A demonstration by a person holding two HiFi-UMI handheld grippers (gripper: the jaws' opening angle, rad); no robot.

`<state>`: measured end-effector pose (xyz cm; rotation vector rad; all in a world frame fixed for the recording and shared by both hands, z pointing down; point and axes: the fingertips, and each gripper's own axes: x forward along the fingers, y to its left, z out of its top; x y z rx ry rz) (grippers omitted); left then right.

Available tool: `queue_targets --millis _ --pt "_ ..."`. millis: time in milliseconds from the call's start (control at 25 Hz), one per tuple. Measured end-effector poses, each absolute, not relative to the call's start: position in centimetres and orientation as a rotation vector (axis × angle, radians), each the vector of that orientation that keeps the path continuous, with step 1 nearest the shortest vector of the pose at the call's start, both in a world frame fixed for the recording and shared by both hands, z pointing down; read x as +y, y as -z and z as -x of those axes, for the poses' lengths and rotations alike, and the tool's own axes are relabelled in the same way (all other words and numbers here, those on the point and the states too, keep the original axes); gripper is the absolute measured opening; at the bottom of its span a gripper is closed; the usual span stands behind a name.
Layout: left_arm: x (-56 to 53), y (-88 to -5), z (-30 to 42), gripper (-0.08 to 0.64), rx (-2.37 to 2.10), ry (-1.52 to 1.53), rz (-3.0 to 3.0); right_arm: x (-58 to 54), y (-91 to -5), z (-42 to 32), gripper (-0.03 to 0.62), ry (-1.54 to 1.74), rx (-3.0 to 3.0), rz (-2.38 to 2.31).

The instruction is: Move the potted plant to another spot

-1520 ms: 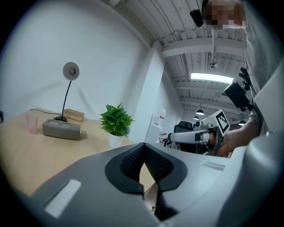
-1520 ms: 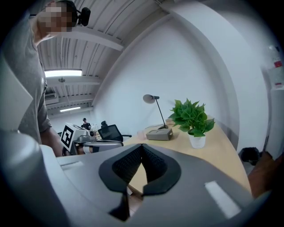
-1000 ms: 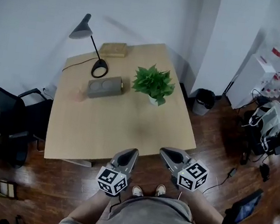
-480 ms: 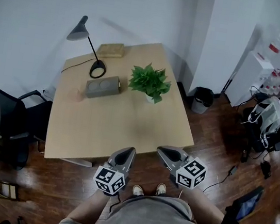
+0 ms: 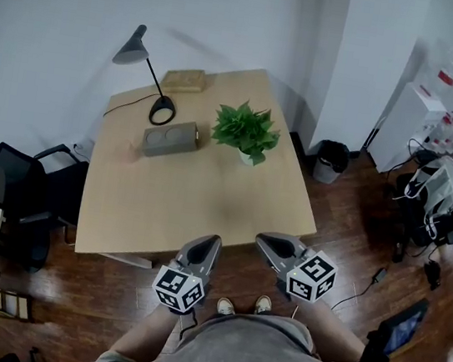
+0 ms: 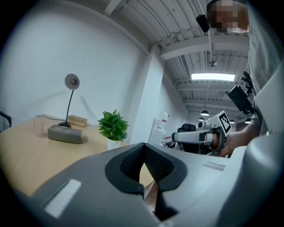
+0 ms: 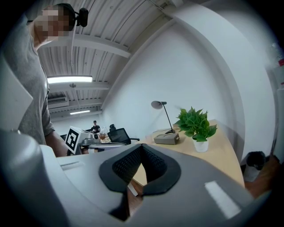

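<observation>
Left gripper and right gripper jaws together, empty, well clear of potted plant on desk; fits pre-pick or post-place

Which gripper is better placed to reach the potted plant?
Left, narrowly: both are shut and empty, but the left gripper points nearly at the potted plant, the right gripper left of it.

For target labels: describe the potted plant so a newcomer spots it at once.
Find the light wooden table set into the room's white corner. On its far half, toward the right edge, stands the potted plant, right of a grey box and a desk lamp. It is the only green, leafy thing there, in a small white pot.
</observation>
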<state>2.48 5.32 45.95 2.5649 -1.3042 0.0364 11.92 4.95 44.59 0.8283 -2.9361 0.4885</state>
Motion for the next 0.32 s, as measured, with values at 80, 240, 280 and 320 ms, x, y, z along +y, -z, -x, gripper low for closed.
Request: queue_targets --millis 80,240,280,320 --pt "5.29 -45.98 -2.53 0.002 -1.307 -0.034 -2.563 4.92 -44.64 -11.96 0.006 -0.487 -2.939 -0.825" --pt "5.15 -45.90 -2.80 0.002 -1.313 -0.031 -2.564 4.74 -44.62 -12.25 0.006 -0.487 -2.942 -0.827" --pt "5.08 -45.83 -2.87 0.002 -1.314 -0.029 -2.564 4.64 -44.58 -12.33 0.006 -0.486 -2.943 -0.828" --pt "4.99 -45.74 -2.94 0.002 -1.317 -0.026 -2.565 4.54 -44.55 -12.41 0.006 -0.485 -2.944 -0.828"
